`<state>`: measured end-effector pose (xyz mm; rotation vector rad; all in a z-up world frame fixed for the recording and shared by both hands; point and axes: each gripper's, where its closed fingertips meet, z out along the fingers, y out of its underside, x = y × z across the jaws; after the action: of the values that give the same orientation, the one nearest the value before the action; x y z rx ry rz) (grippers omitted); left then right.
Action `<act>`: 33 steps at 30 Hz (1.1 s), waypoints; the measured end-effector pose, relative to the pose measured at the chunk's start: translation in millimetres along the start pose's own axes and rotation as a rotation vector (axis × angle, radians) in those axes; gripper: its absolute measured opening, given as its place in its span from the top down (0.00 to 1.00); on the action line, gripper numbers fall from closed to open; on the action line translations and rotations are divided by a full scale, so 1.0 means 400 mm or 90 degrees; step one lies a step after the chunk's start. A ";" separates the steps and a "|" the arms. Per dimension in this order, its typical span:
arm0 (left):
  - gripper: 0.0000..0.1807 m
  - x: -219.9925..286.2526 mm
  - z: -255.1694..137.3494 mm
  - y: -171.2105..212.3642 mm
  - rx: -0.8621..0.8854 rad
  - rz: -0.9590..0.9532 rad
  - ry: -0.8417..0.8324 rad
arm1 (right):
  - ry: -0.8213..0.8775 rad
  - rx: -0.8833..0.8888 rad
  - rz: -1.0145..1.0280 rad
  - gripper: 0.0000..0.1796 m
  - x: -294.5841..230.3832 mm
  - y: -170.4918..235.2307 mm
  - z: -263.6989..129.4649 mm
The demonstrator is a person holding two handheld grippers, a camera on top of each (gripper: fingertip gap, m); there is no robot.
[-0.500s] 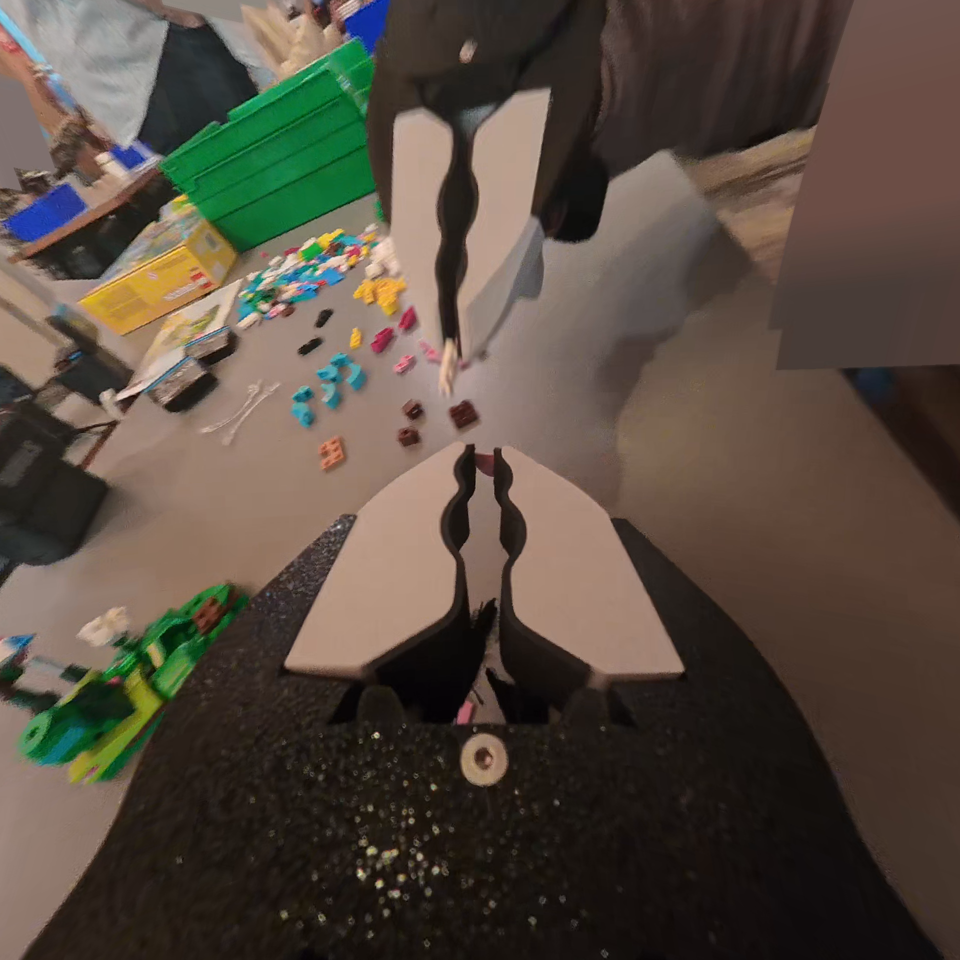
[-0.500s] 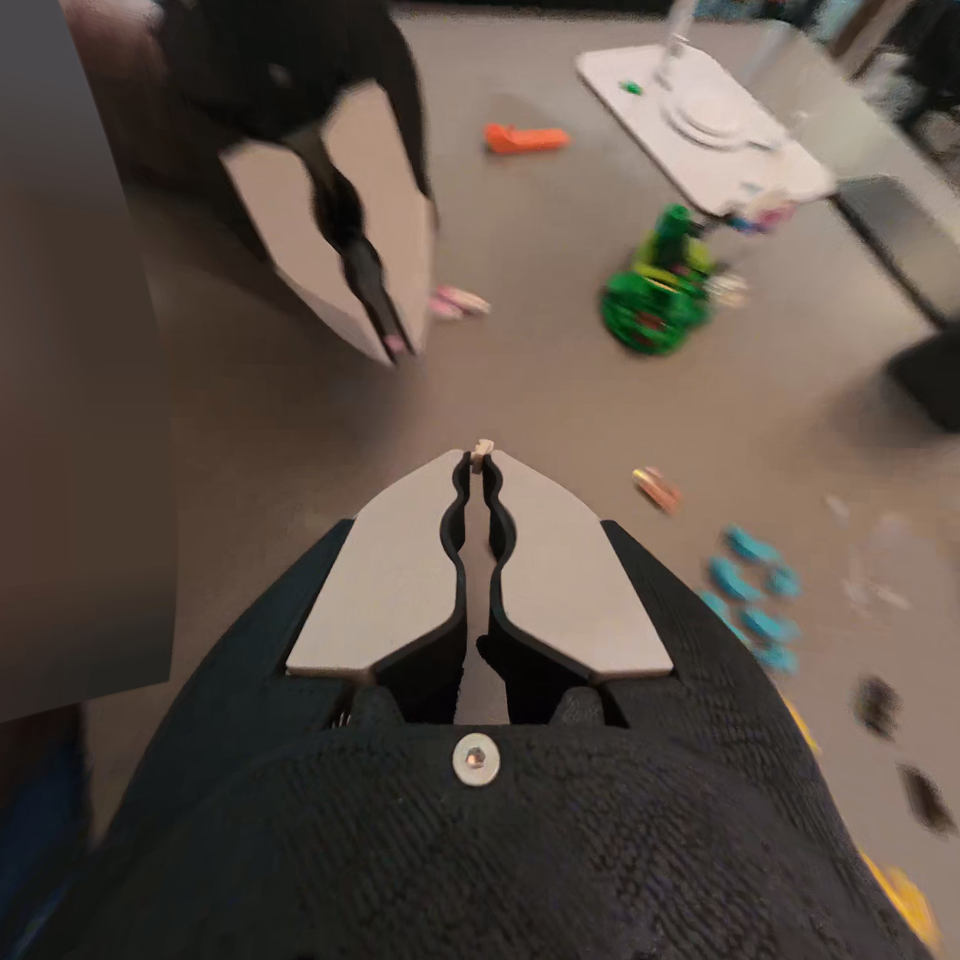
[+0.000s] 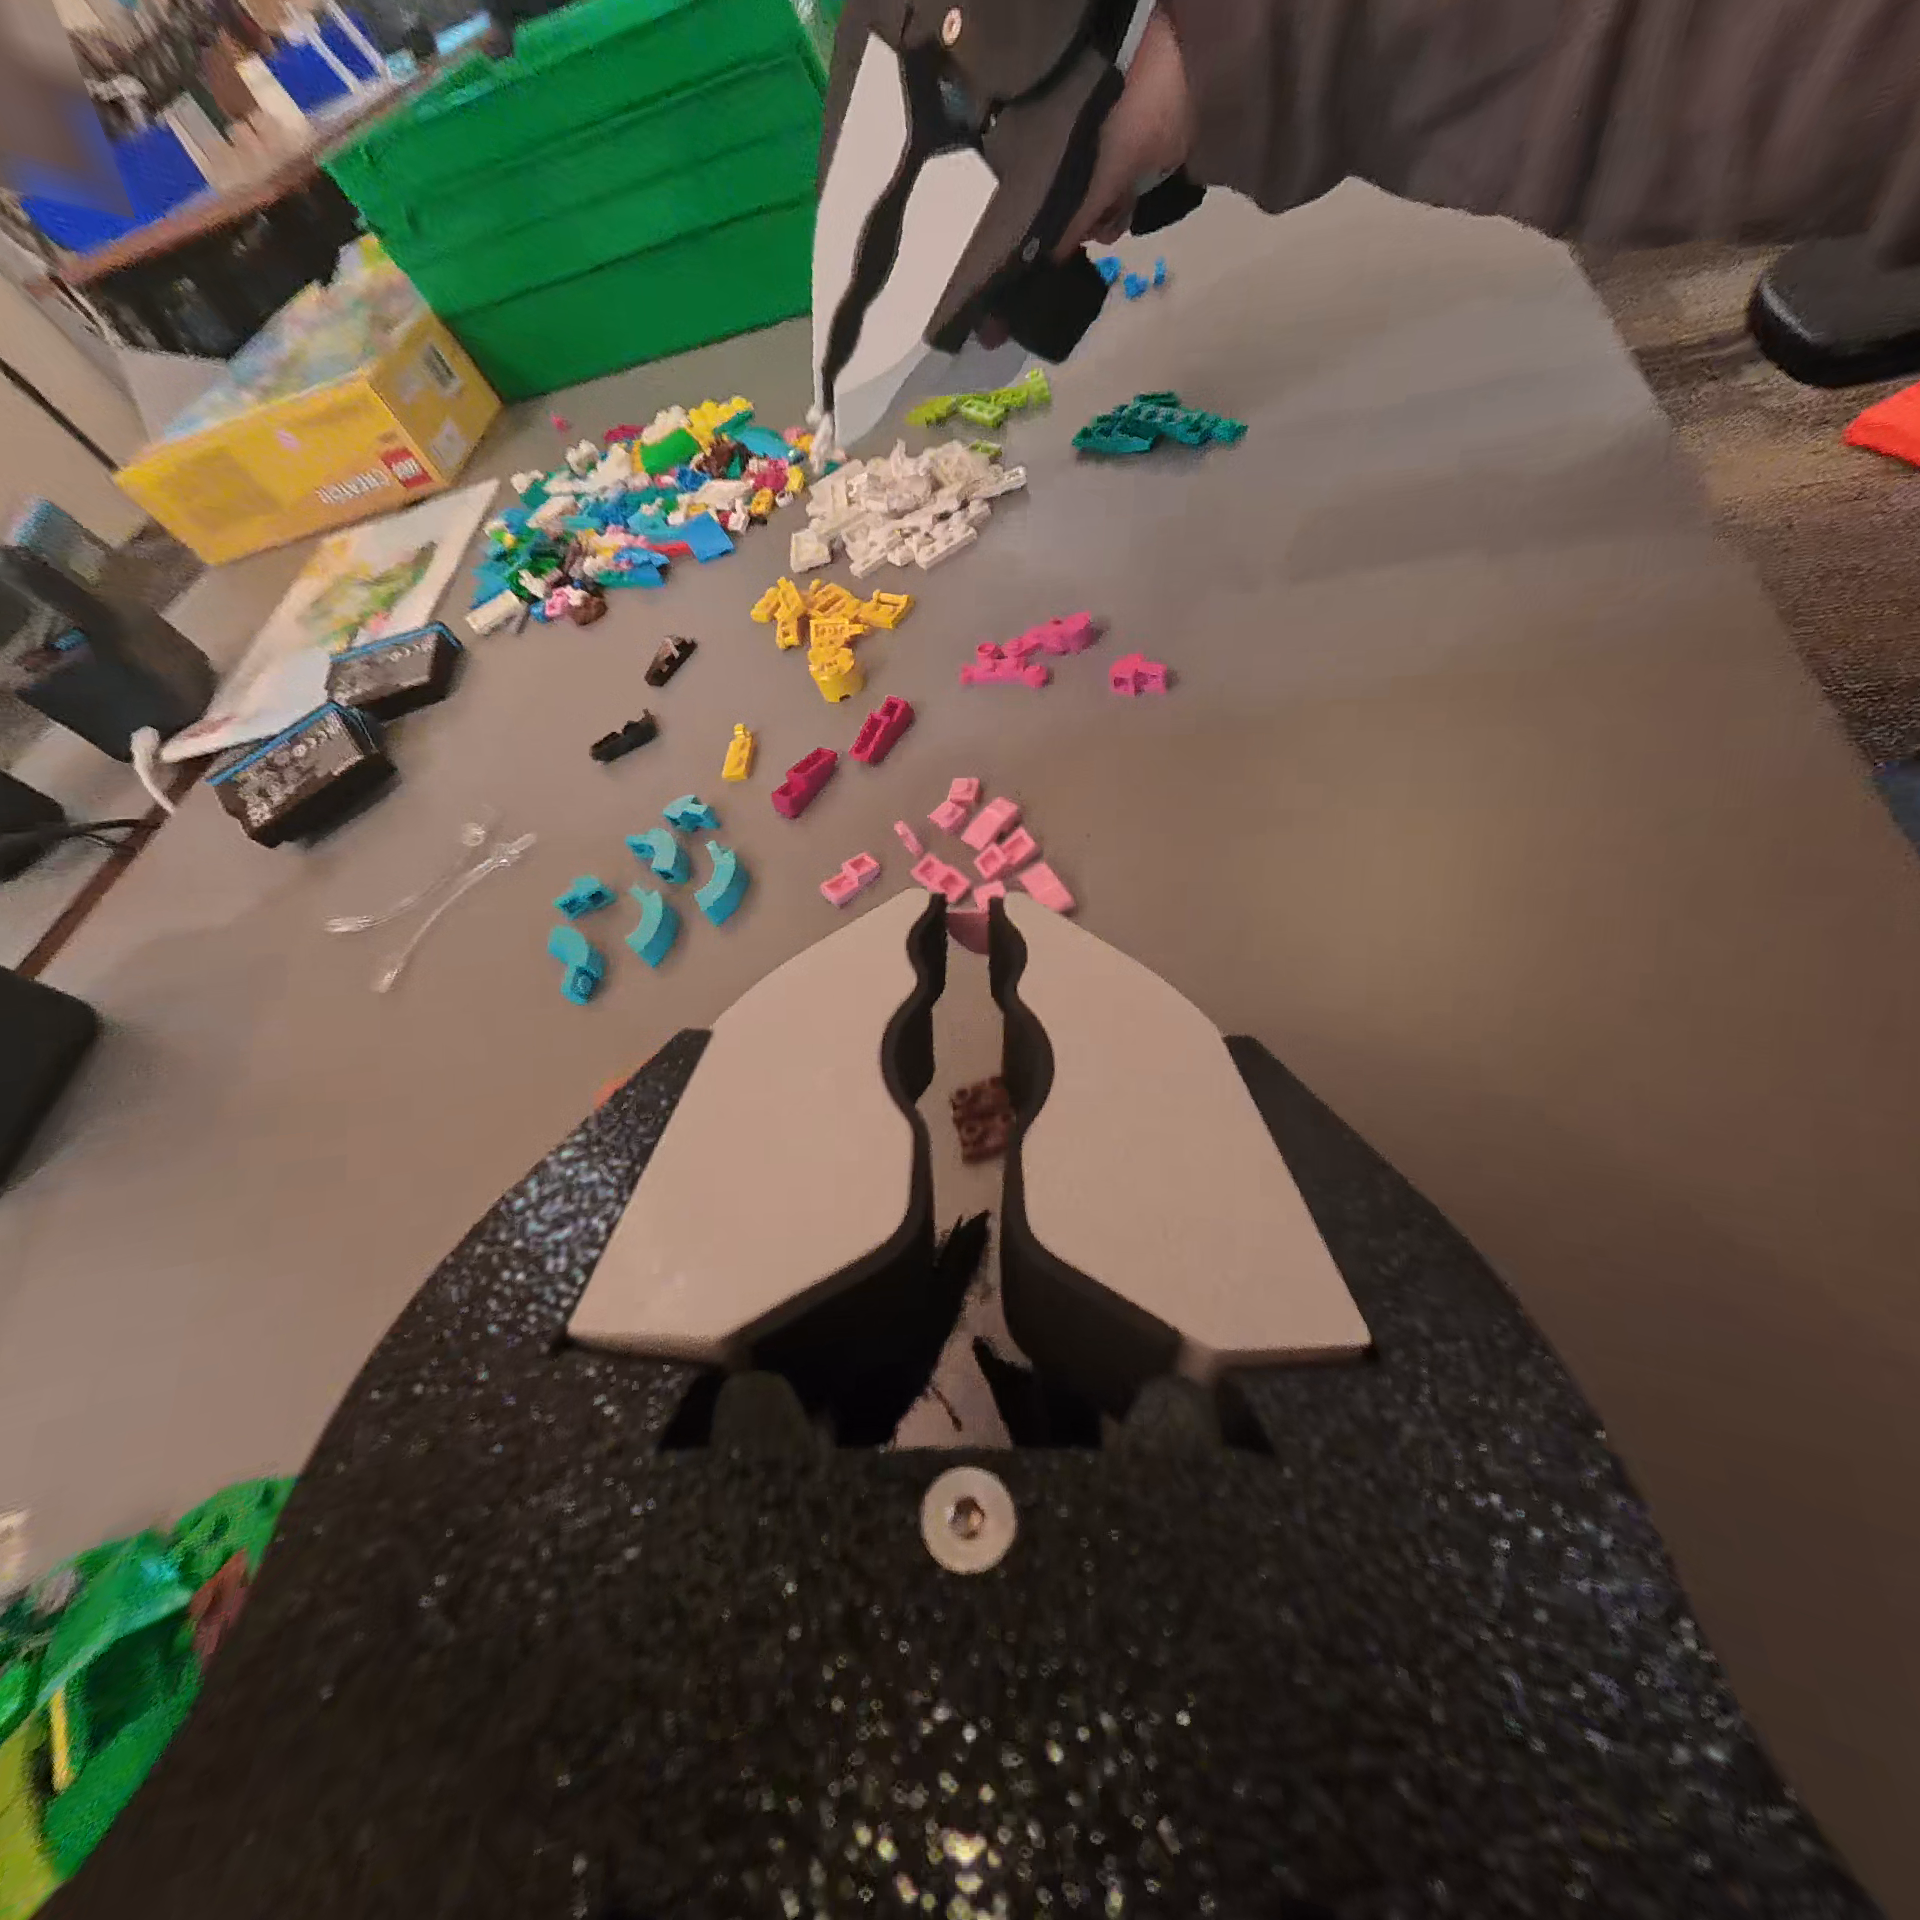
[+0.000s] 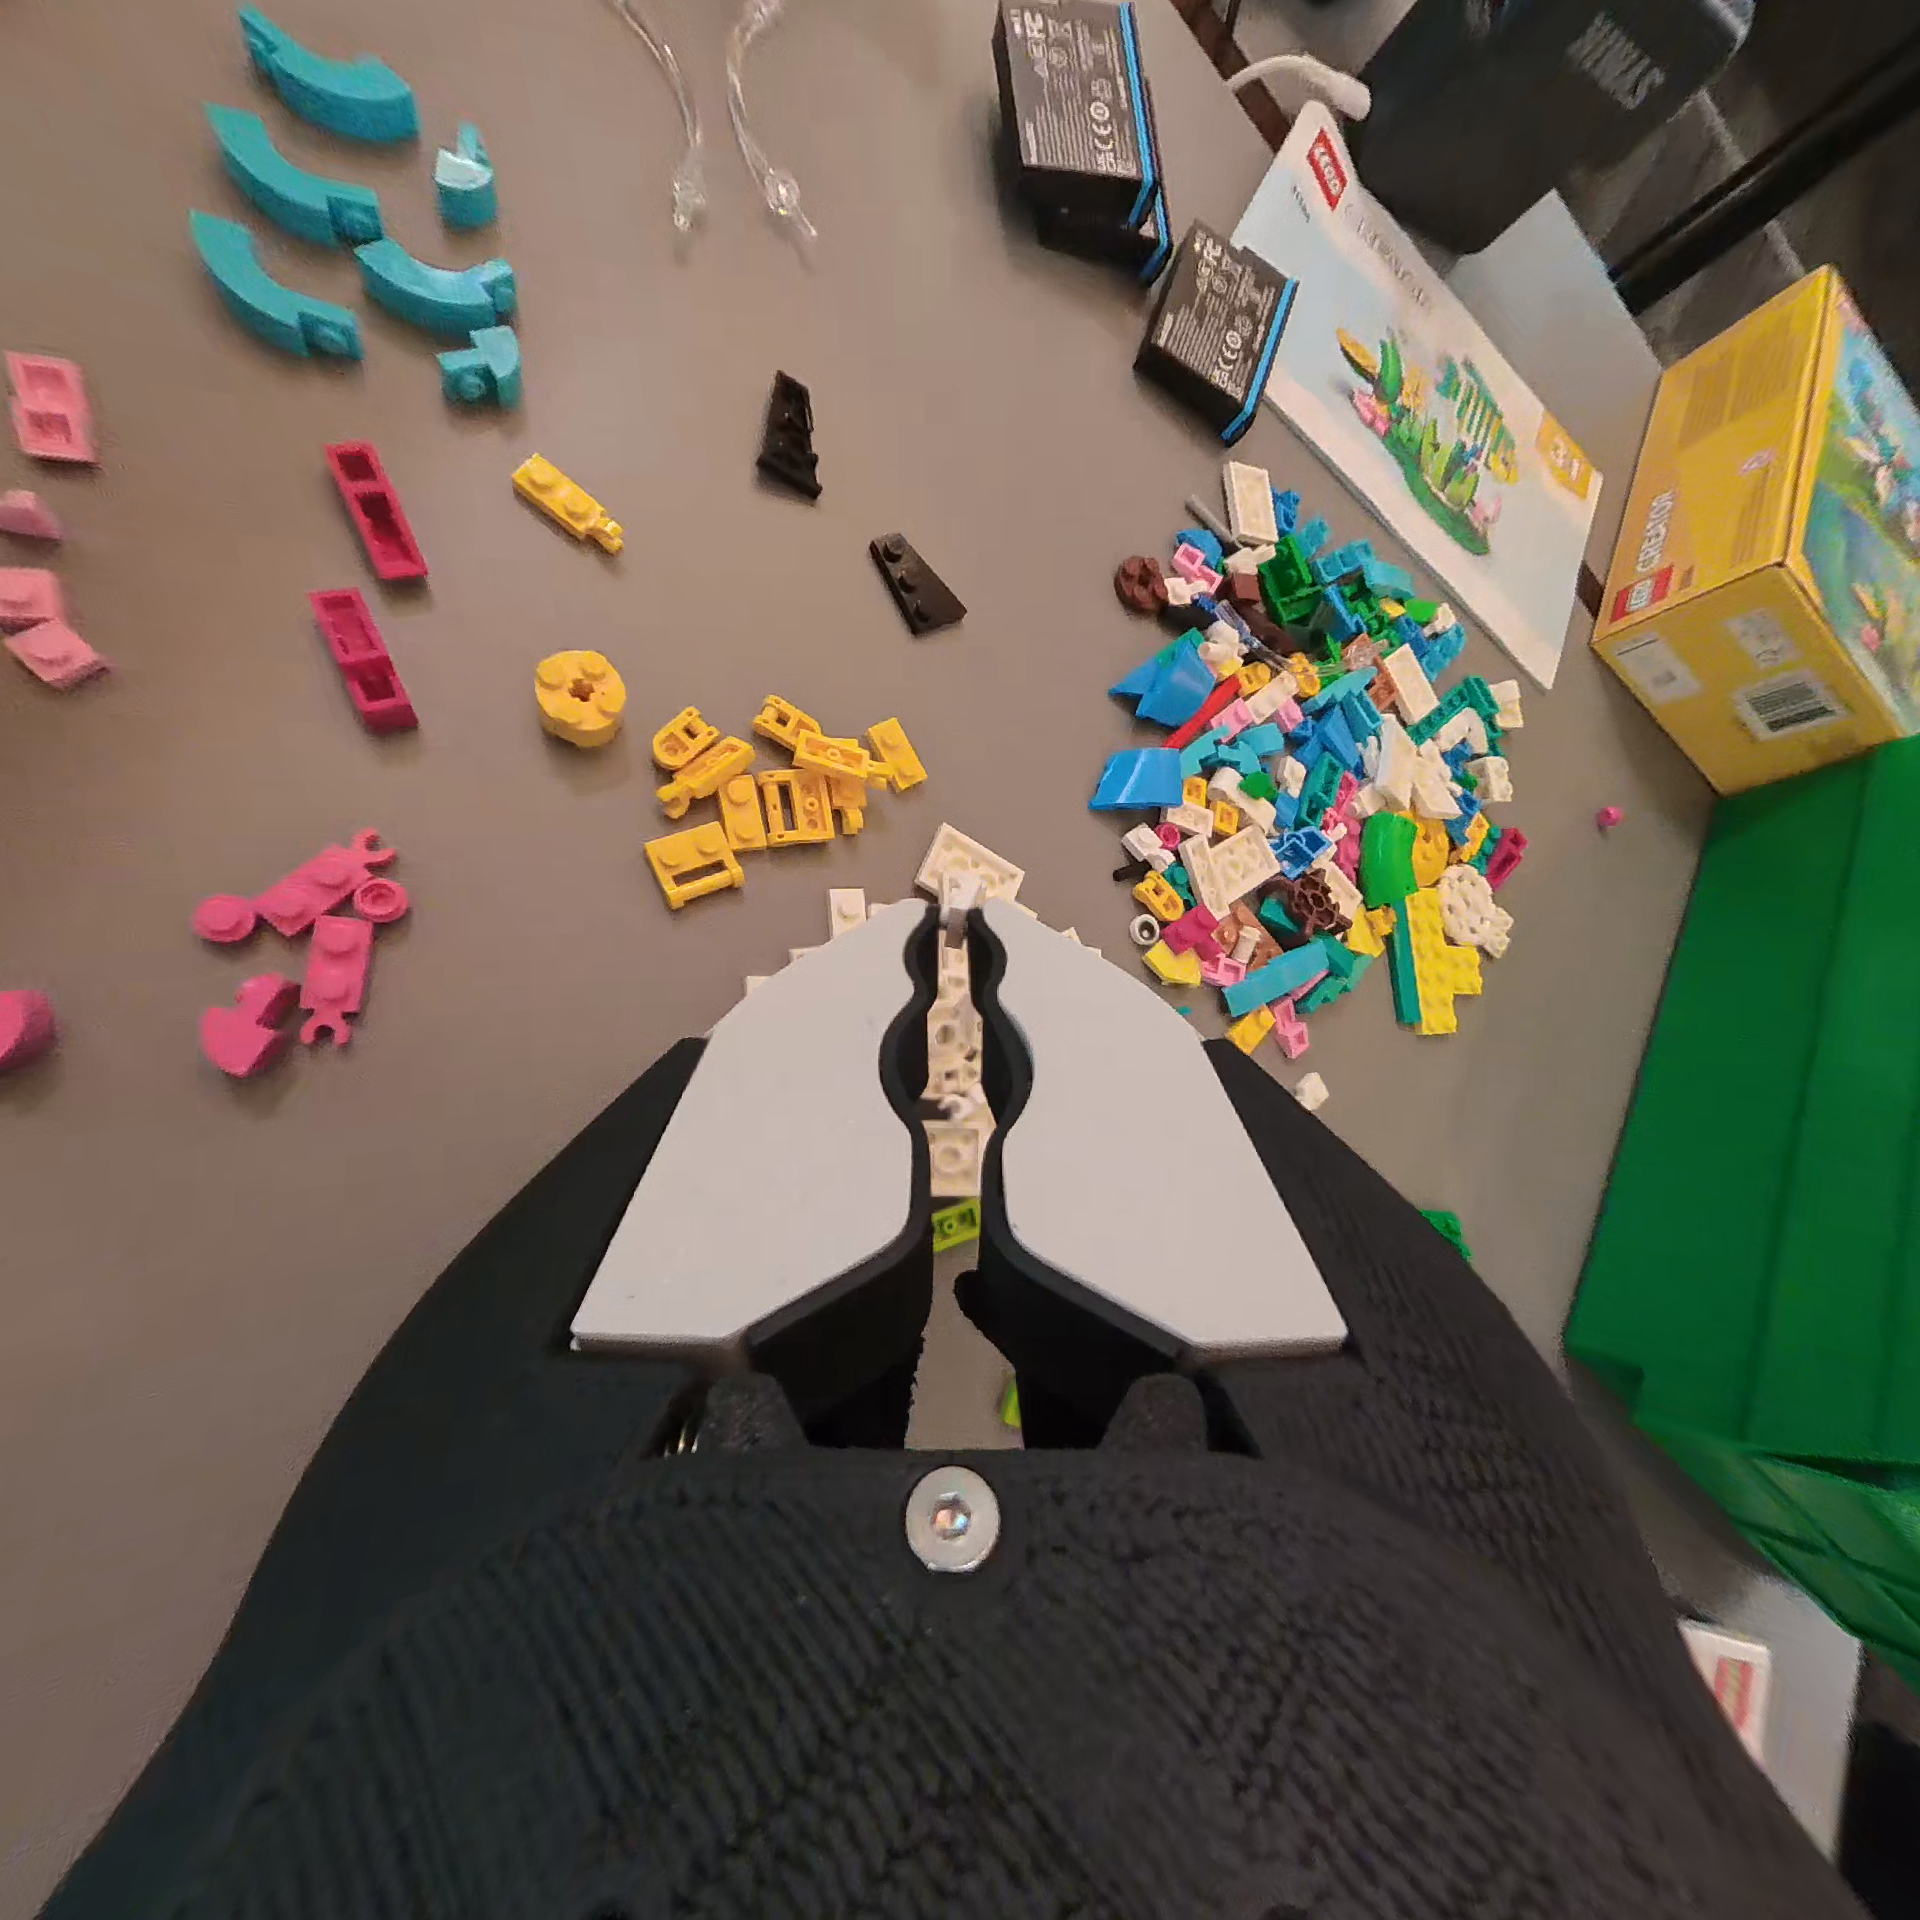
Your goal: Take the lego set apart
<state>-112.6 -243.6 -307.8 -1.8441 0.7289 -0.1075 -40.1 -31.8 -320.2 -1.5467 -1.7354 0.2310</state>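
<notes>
Right claw (image 4: 958, 914) pinches white piece (image 4: 960, 896) above white pile (image 4: 971, 857).

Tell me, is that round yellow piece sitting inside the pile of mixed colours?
No: the round yellow piece lies alone on the grey table, well apart from the mixed-colour pile.

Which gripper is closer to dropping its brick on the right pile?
Probably the right gripper: its small white piece hangs just above the white pile. The left gripper holds a pink piece short of the light pink pile.
</notes>
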 end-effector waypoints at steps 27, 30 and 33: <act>0.76 0.038 0.163 0.011 -0.114 0.030 0.058 | -0.190 0.208 0.165 0.85 -0.359 -0.199 -0.041; 0.75 0.041 0.161 0.019 -0.124 0.028 0.062 | -0.173 0.184 0.141 0.86 -0.365 -0.195 -0.023; 0.77 0.040 0.160 0.021 -0.116 0.008 0.074 | -0.150 0.145 0.112 0.87 -0.368 -0.183 -0.013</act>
<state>-77.3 -201.3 -344.9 -2.0194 0.8541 -0.1455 -99.7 -184.5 -335.1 -1.5511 -1.6808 0.7004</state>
